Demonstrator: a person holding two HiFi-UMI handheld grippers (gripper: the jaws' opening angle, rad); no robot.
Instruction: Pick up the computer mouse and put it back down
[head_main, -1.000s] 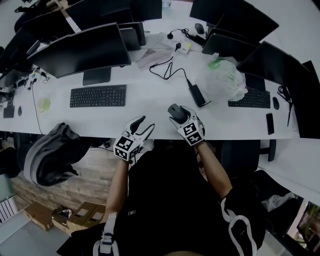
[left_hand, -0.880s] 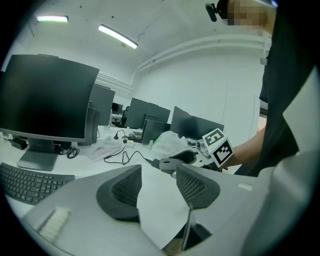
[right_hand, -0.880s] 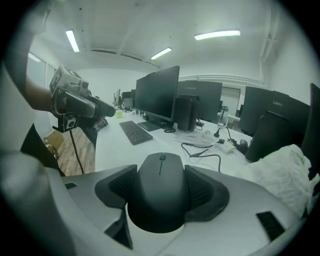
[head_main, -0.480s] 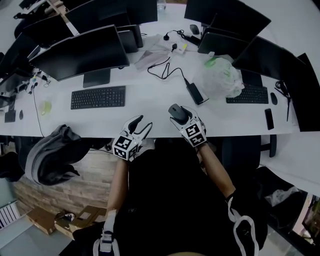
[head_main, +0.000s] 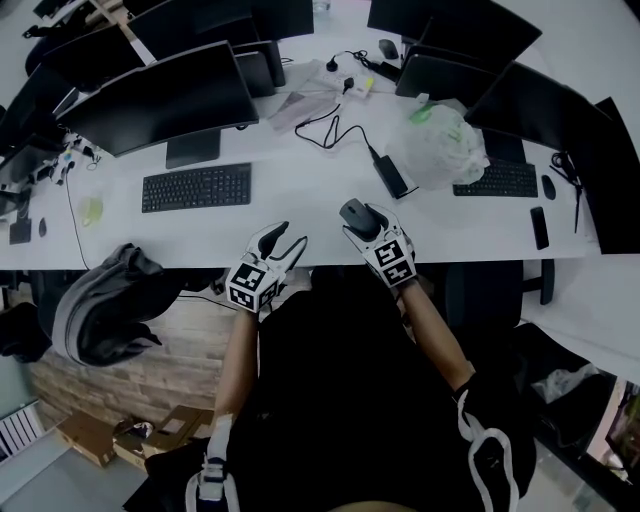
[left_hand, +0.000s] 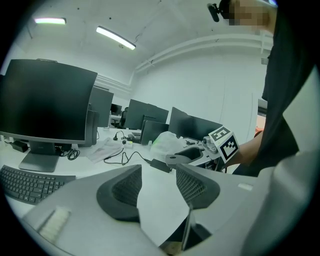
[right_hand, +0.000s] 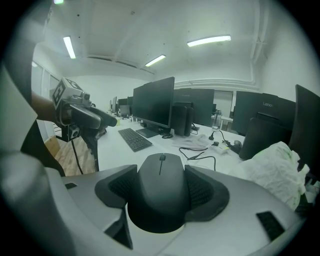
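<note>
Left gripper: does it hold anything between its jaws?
No, the left gripper stands open; only white desk shows between its jaws.

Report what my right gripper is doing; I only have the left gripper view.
Observer: The right gripper is shut on the black computer mouse, with a jaw pad pressed on each side.
Operator: Give me its place on the desk.
Observer: From the head view, it is over the near edge of the white desk, to the right of the keyboard.
Operator: Place my left gripper from above.
Observer: The left gripper reaches just over that same near edge, beside the right one and apart from it.
</note>
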